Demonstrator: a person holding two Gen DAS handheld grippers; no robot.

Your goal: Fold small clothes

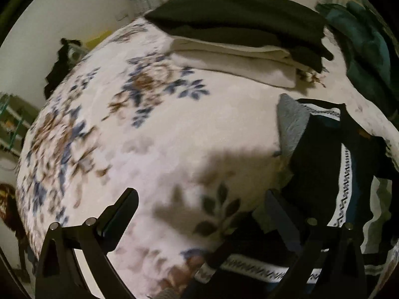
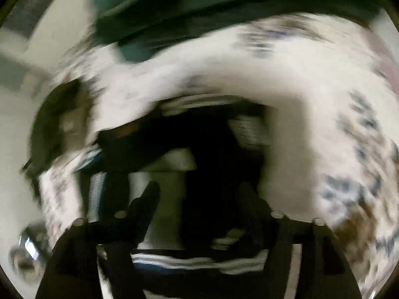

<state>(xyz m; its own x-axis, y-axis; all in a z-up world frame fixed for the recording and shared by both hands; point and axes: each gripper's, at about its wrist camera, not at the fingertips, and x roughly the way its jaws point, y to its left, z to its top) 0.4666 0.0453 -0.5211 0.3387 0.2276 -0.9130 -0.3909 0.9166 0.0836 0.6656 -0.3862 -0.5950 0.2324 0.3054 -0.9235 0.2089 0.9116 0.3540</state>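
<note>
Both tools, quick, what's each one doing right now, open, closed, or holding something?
Left tool: open, nothing held, above the flowered bedspread.
Right tool: jaws apart over the dark striped garment; too blurred to tell a grip.

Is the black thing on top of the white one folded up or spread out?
Folded. The black garment lies in neat layers atop the folded white garment.

We find no readable text, label, brand or number in either view (the white bands on the dark garment [image 1: 345,174] carry only a woven pattern, no letters).
</note>
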